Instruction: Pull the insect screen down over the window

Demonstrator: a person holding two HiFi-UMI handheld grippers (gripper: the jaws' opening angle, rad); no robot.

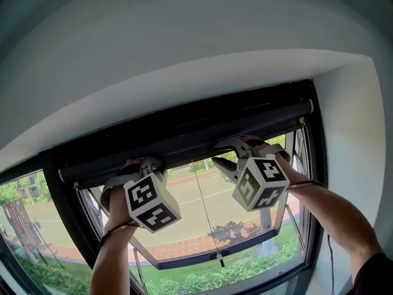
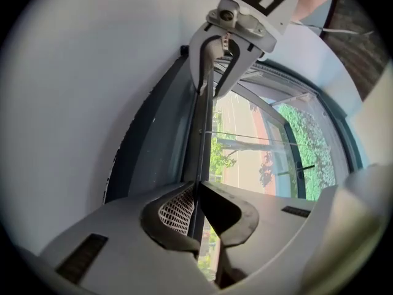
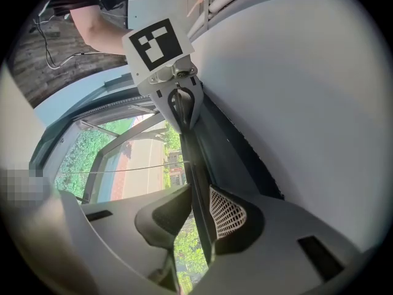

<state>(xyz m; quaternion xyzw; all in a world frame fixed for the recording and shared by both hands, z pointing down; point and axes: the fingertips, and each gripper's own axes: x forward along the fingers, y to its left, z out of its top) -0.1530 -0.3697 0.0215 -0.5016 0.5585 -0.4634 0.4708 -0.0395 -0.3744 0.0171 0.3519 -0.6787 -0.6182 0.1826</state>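
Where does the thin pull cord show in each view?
Head view: pull cord hangs down the middle of the picture.
Left gripper view: thin level line, right of centre.
Right gripper view: thin level line, left of centre.
Shared landmark: the dark screen bar it meets.

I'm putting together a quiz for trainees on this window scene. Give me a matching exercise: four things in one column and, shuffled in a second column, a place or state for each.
Things
1. left gripper
2. right gripper
3. pull cord
4. screen bar

Places or states
A. thin, hangs down mid-window, untouched
B. dark, up at the window's top
C. shut on the bar, right of the cord
D. shut on the bar, left of the cord

Pairs: 1-D, 2-C, 3-A, 4-B
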